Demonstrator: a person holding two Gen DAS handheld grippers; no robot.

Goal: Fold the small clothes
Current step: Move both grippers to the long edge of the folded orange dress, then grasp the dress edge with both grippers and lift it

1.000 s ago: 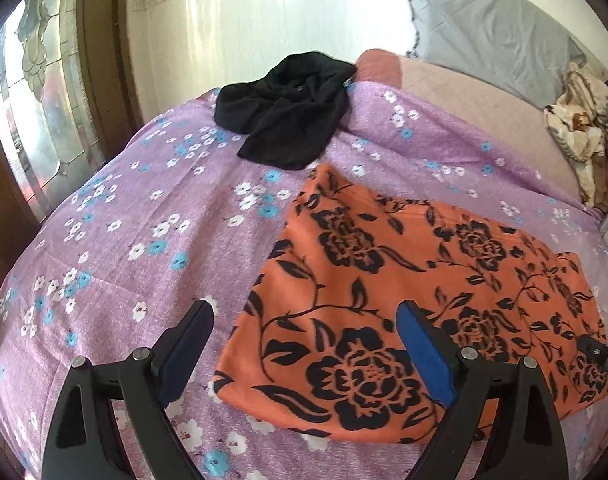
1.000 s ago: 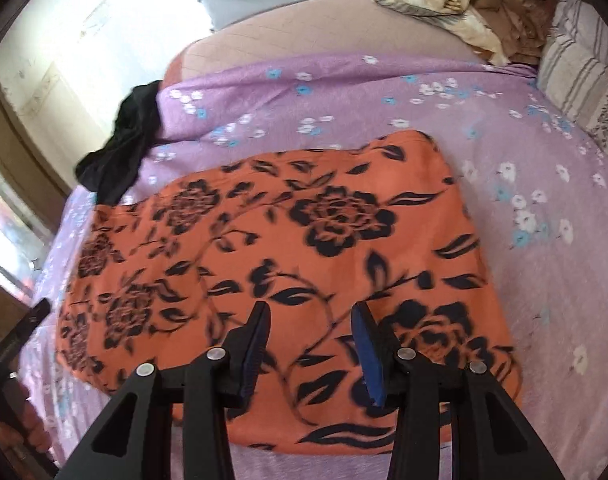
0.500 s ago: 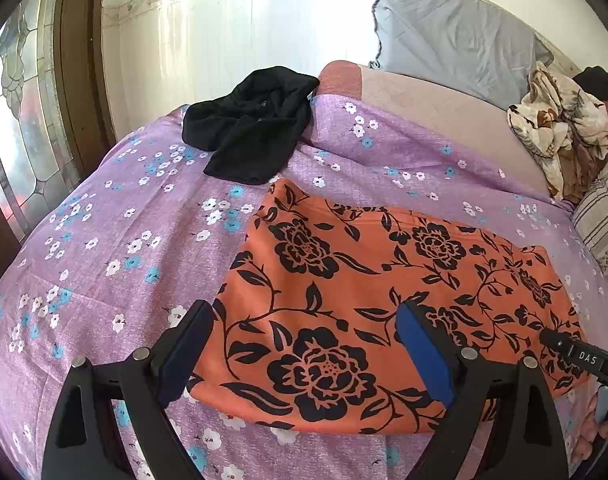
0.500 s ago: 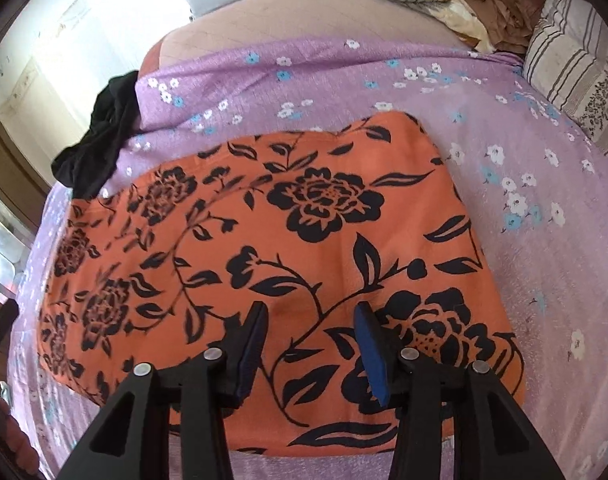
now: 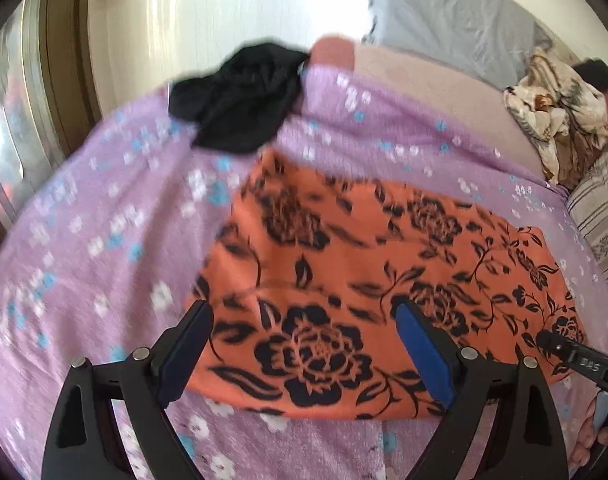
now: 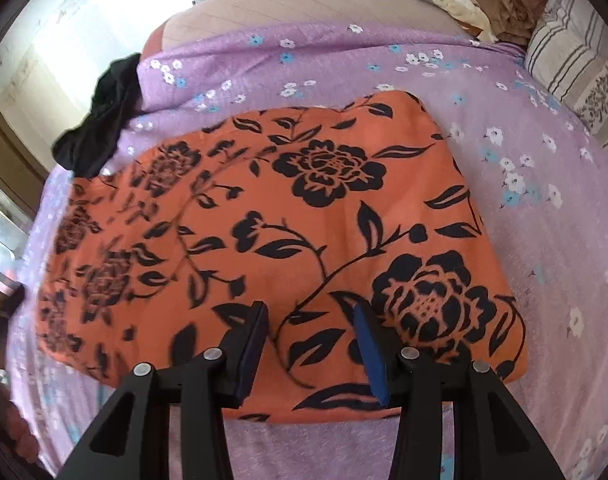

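Observation:
An orange garment with black flowers (image 5: pixel 368 280) lies flat and folded on the purple flowered bedsheet (image 5: pixel 104 240). It also shows in the right wrist view (image 6: pixel 288 240). My left gripper (image 5: pixel 304 344) is open and empty, above the garment's near left corner. My right gripper (image 6: pixel 310 344) is open and empty, above the garment's near edge. The tip of the right gripper (image 5: pixel 564 354) shows in the left wrist view at the garment's right end.
A black garment (image 5: pixel 240 100) lies crumpled at the far left of the bed, also in the right wrist view (image 6: pixel 100 120). A grey pillow (image 5: pixel 456 24), a heap of patterned cloth (image 5: pixel 556 104) and a striped cushion (image 6: pixel 576 64) lie at the back right.
Both grippers have drawn back and up from the orange garment, so more of the bed shows. Both stay open. The garment lies as before.

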